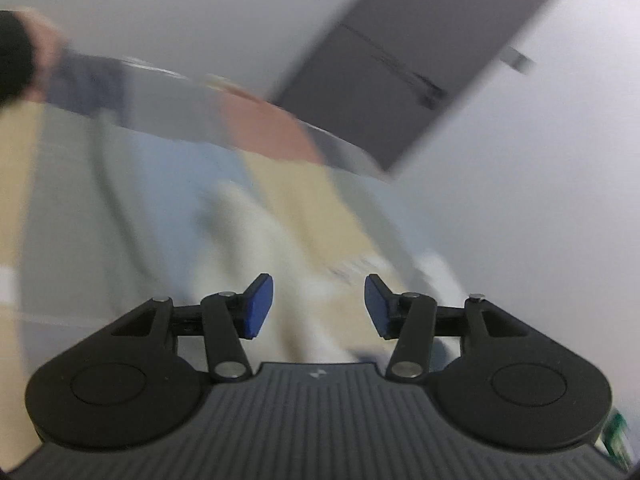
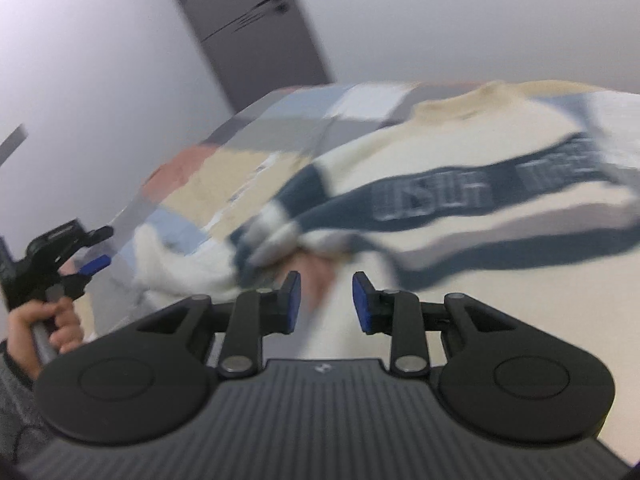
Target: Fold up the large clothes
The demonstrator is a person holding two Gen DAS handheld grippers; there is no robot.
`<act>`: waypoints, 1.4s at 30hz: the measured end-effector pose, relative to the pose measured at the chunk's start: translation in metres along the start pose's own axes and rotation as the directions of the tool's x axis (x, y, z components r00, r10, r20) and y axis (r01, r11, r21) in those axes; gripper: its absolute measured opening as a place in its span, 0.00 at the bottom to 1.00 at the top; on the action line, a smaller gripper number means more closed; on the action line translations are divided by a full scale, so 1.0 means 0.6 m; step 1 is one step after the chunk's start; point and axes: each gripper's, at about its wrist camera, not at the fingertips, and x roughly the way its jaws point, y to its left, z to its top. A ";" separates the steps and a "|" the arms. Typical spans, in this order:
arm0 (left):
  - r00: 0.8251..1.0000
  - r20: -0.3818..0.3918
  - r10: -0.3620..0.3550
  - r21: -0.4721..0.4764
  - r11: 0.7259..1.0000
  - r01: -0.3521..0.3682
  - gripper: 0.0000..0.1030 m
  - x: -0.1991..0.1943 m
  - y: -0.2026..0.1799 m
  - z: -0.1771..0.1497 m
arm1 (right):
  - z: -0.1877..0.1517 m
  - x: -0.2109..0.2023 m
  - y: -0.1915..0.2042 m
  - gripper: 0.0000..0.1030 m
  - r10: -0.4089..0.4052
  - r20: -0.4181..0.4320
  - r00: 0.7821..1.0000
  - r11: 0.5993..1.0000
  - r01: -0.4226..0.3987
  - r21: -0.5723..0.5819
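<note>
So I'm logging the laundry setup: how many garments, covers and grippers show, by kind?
Sweater, cream with navy bands: 1
Patchwork cover beneath it: 1
Grippers: 2, right gripper, left gripper
Total: 4

One sweater lies on one patchwork quilt. Two claws show, the right and the left, with one hand. One grey door.

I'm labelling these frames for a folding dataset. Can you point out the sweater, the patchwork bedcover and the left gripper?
sweater (image 2: 472, 152): right wrist view, cream chest above the dark lettered stripe.
patchwork bedcover (image 2: 240, 176): right wrist view, a tan patch.
left gripper (image 2: 86, 270): right wrist view, between its fingertips.
</note>
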 end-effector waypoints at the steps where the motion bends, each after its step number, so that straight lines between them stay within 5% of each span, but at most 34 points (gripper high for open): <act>1: 0.999 -0.033 -0.041 0.032 0.999 0.042 0.56 -0.001 -0.023 -0.015 | -0.001 -0.020 -0.019 0.42 -0.025 0.019 0.999 1.000 0.025 0.014; 7: 0.946 -0.264 -0.186 0.189 0.952 0.239 0.66 -0.008 -0.142 -0.136 | -0.024 -0.116 -0.131 0.49 -0.149 0.114 0.982 0.984 0.137 0.112; 9: 0.905 -0.369 -0.211 0.169 0.942 0.288 0.68 -0.003 -0.163 -0.187 | -0.032 -0.130 -0.161 0.51 -0.177 0.128 0.976 0.974 0.156 0.162; 12: 0.834 -0.495 -0.243 0.129 0.929 0.347 0.68 0.007 -0.184 -0.253 | -0.048 -0.149 -0.207 0.65 -0.254 0.146 0.956 0.947 0.215 0.240; 17: 0.798 -0.553 -0.239 0.180 0.901 0.394 0.70 0.010 -0.218 -0.322 | -0.058 -0.169 -0.268 0.66 -0.292 0.159 0.943 0.897 0.212 0.389; 19: 0.806 -0.558 -0.195 0.250 0.887 0.388 0.71 0.021 -0.232 -0.352 | -0.057 -0.166 -0.281 0.65 -0.299 0.163 0.940 0.887 0.211 0.410; 22: 0.865 -0.495 -0.081 0.396 0.865 0.308 0.73 0.039 -0.251 -0.388 | -0.059 -0.161 -0.300 0.66 -0.331 0.149 0.932 0.866 0.237 0.440; 24: 0.880 -0.473 -0.041 0.419 0.868 0.265 0.73 0.048 -0.253 -0.402 | -0.062 -0.162 -0.317 0.66 -0.329 0.140 0.934 0.850 0.229 0.474; 27: 0.879 -0.477 -0.006 0.418 0.878 0.233 0.69 0.056 -0.243 -0.405 | -0.068 -0.169 -0.336 0.66 -0.314 0.137 0.940 0.826 0.200 0.526; 32: 0.880 -0.475 -0.015 0.390 0.893 0.226 0.22 0.055 -0.236 -0.401 | -0.073 -0.173 -0.336 0.66 -0.303 0.141 0.943 0.819 0.181 0.545; 38: 0.878 -0.464 -0.114 0.262 0.930 0.259 0.16 0.010 -0.221 -0.349 | -0.070 -0.163 -0.325 0.66 -0.284 0.131 0.950 0.837 0.179 0.517; 42: 0.886 -0.453 -0.097 0.230 0.948 0.222 0.15 -0.009 -0.199 -0.307 | -0.069 -0.157 -0.315 0.66 -0.281 0.124 0.952 0.854 0.189 0.484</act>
